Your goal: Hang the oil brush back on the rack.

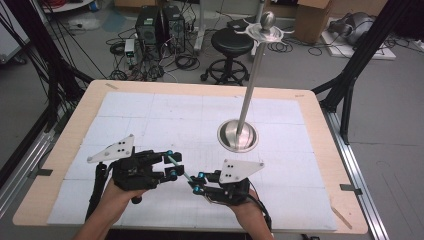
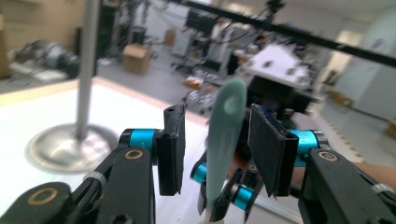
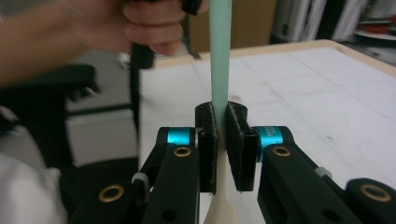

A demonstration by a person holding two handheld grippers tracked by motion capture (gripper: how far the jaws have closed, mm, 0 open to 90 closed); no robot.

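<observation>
A slim pale green utensil (image 1: 182, 172) with a hole at its handle end spans the gap between my two grippers above the table's front. In the left gripper view the handle (image 2: 226, 135) stands between the jaws of my left gripper (image 2: 217, 128), which are apart with a gap on each side of it. My right gripper (image 3: 221, 116) is shut on the utensil (image 3: 220, 51), its pads pressing the stem where green turns cream. In the high view the left gripper (image 1: 172, 165) and the right gripper (image 1: 196, 183) face each other closely.
A metal stand with a round base (image 1: 238, 136) and a tall pole topped with hooks (image 1: 266, 27) rises just behind the grippers, right of centre. White mats cover the wooden table (image 1: 60, 150). A stool (image 1: 231, 42) and computers stand beyond the far edge.
</observation>
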